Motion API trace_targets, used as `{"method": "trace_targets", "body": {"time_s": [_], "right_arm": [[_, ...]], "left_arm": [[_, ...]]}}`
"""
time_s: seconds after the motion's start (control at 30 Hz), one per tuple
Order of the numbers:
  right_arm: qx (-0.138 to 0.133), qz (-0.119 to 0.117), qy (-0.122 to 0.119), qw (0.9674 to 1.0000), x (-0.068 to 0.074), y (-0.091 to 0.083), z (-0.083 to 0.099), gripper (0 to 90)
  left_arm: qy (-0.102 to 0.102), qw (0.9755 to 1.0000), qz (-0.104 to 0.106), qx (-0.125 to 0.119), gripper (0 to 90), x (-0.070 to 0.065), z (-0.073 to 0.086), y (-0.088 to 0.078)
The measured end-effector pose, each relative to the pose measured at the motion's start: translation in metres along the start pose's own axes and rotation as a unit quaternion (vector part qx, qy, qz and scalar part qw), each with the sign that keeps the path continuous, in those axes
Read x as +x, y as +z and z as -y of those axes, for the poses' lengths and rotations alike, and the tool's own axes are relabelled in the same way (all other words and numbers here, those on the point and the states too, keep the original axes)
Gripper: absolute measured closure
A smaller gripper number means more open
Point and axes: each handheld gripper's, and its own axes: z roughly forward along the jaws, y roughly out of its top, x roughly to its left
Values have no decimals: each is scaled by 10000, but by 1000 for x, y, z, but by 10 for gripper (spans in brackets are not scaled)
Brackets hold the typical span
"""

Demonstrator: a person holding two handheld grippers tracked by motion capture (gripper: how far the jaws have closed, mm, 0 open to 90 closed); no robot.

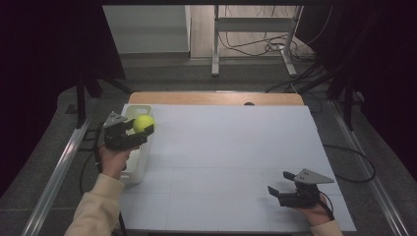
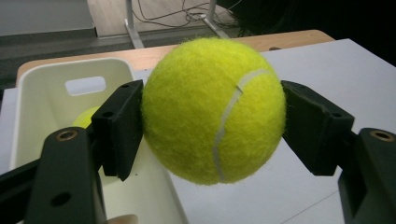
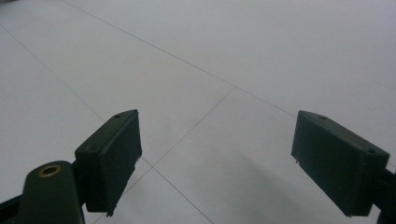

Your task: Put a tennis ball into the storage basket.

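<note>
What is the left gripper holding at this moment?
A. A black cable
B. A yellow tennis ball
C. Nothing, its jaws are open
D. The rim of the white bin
B: in the left gripper view, both pads of the left gripper press on the sides of the yellow tennis ball, beside the white bin.

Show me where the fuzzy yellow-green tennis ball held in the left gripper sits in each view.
High view: the fuzzy yellow-green tennis ball is at the left, clamped in the left gripper above the white plastic bin.
Left gripper view: the ball is at the centre, pressed between both black jaws.
Right gripper view: white table sheet beyond open jaws, no ball.
Shared landmark: the white plastic bin, in the high and left gripper views.
</note>
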Motion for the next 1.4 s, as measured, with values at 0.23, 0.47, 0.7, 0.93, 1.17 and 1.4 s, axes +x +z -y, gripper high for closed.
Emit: {"method": "trace_targets", "body": {"time_s": [0.23, 0.47, 0.7, 0.93, 1.17, 1.4], "right_arm": [[4, 6, 6, 10000, 0, 0, 0, 166], [2, 12, 7, 10000, 0, 0, 0, 167], [2, 12, 17, 10000, 0, 0, 0, 167], [6, 13, 13, 10000, 0, 0, 0, 167], [6, 12, 19, 10000, 0, 0, 0, 167], [10, 16, 11, 10000, 0, 0, 0, 167]], "left_arm": [[-63, 9999, -87, -3, 271, 7, 0, -3], [-86, 9997, -222, 22, 271, 14, -1, -6], [-159, 9994, -316, 63, 271, 22, 1, -8], [-177, 9987, -475, 106, 271, 30, 3, -9], [-178, 9982, -547, 150, 271, 34, 5, -12], [-184, 9980, -576, 208, 271, 37, 6, -11]]}}
